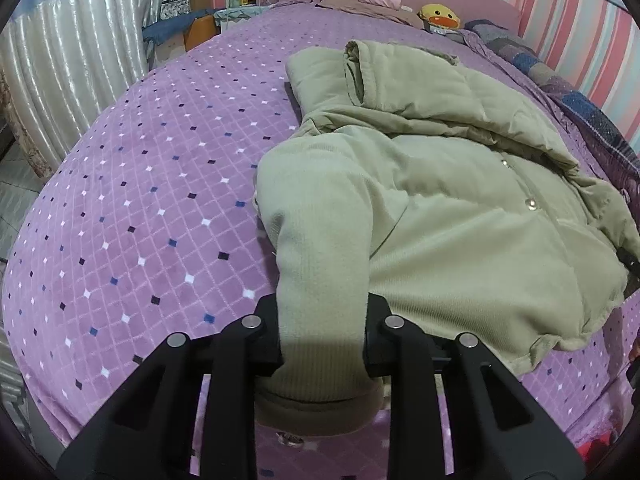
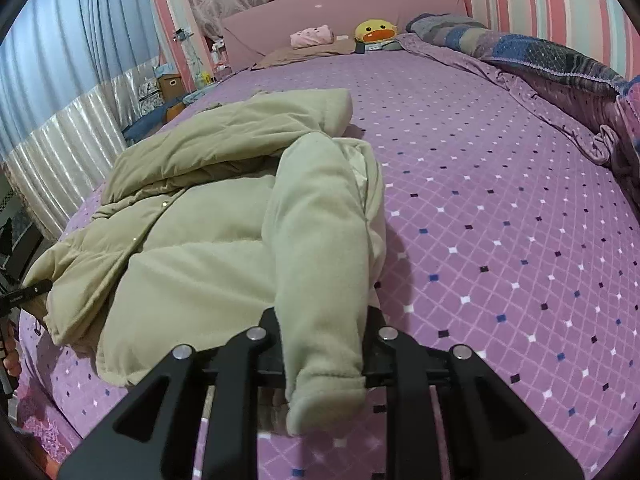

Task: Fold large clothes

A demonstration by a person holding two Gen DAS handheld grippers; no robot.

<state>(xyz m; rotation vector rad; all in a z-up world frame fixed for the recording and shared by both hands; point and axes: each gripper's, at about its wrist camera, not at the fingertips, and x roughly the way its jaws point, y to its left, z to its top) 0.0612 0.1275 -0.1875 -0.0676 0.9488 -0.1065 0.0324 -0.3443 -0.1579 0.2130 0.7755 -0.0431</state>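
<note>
Sleeve-fold step: left hand-held gripper (image 1: pixel 322 344) clamped on one cuff, right hand-held gripper (image 2: pixel 324 354) on the other, of the pale green padded corduroy jacket (image 1: pixel 460 216) lying front-up on the purple diamond-patterned bed (image 1: pixel 140 216); next, probably cross sleeves over chest.

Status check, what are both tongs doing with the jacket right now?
Left tongs shut on one sleeve cuff. Right tongs shut on the other sleeve. Beige jacket spread on purple bedspread. Nothing in the way.
</note>
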